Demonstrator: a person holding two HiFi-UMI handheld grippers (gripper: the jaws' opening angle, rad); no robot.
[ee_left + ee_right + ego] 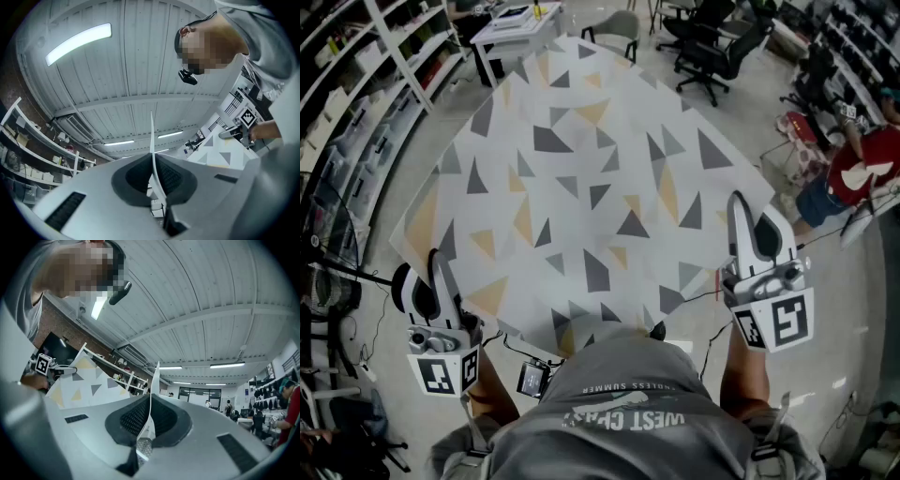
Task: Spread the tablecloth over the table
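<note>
Nearest is the person's grey shirt (pixel 619 422), and at each side of it one gripper is held out forward; the left gripper (pixel 441 267) is pressed together on the near-left edge of the tablecloth (pixel 581 169), and in the left gripper view the thin white edge (pixel 152 136) stands up between its closed pads; the right gripper (pixel 741 214) pinches the near-right edge in the same way, the cloth edge (pixel 154 376) rising from between its pads; the near edge of the cloth runs between both grippers and dips low in front of the shirt; from there the pale cloth with grey and yellow triangles opens wide and flat away from the person, with a corner out to the left, a corner out to the right and a far corner pointing ahead; bare floor (pixel 834 319) shows around all of these edges, more at the right than at the left; I cannot tell what is under the cloth; beyond the far corner stands a white table (pixel 514 26), near but apart from it; shelves (pixel 356 84) line the left side; office chairs (pixel 717 47) stand far right, and a person in red (pixel 862 164) is at the right border.
</note>
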